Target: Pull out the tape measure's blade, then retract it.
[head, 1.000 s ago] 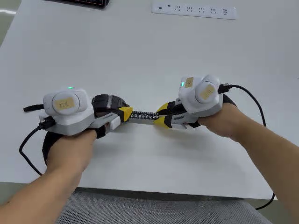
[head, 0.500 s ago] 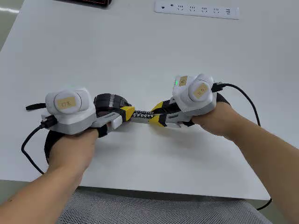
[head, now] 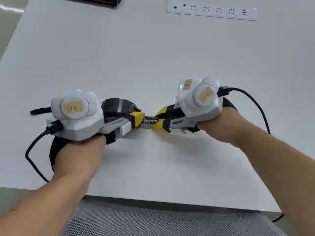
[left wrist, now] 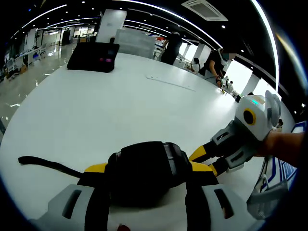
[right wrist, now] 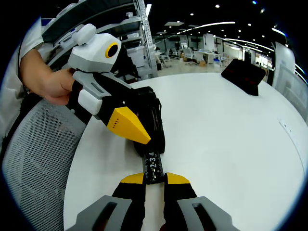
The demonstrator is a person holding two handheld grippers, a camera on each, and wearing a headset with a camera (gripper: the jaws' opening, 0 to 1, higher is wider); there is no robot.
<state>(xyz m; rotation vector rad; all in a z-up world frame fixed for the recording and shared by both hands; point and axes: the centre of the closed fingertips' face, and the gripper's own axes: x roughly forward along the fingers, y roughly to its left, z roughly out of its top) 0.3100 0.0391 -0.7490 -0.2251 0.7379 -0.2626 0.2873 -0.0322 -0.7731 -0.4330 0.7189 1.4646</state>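
Ideally, left tongs point(left wrist: 149, 169) clamp the tape measure point(left wrist: 142, 161) steady while right tongs point(right wrist: 154, 181), pinching the blade point(right wrist: 152, 166), travel straight in line with it.

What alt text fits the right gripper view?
The right gripper pinches the tape measure's blade between yellow-tipped jaws, with the numbers 2, 3, 4 showing. The short blade runs to the black case, clamped by the left gripper, with a white table behind.

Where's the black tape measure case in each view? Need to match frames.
Head view: black tape measure case, left of centre.
Left gripper view: case, bottom centre between the jaws.
Right gripper view: case, centre, above the numbered blade.
Shared landmark: flat black device at the far edge of the table.
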